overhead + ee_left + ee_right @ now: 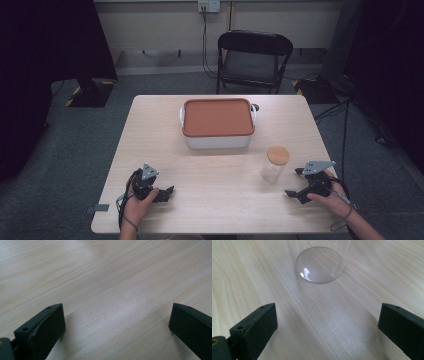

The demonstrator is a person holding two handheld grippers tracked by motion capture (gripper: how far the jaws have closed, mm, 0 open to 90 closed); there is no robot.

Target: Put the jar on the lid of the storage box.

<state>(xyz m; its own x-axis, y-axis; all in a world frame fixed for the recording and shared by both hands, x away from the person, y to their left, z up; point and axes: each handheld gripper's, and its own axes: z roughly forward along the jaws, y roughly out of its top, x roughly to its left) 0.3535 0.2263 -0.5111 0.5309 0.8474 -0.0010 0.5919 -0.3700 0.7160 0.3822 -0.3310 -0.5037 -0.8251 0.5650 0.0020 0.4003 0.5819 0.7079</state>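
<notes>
From the high view, we hold the left gripper (159,192) low on the wooden table (220,200), at about 7 o'clock from the table's middle, with its jaws pointing toward 3 o'clock. Our right gripper (296,186) sits at about 4 o'clock, its jaws spread and aimed toward 9 o'clock at a clear glass jar (275,164) with a cork lid (278,154). The jar stands upright just beside that gripper, at its 10 o'clock, and is not touched by it. A white box (218,141) with a terracotta lid (217,116) rests at 12 o'clock from the table's middle, well apart from both grippers. A black folding chair (254,59) stands beyond the far edge of the table.

In the left gripper view, we see the left gripper (117,320) with its jaws wide apart, one at 8 o'clock and one at 4 o'clock. Between them lies bare wood grain; they hold nothing.

In the right gripper view, the right gripper (327,322) is likewise spread wide, with nothing between its jaws. The round base of the jar (319,265) stands on the table at 12 o'clock, ahead of the jaws and apart from them.
</notes>
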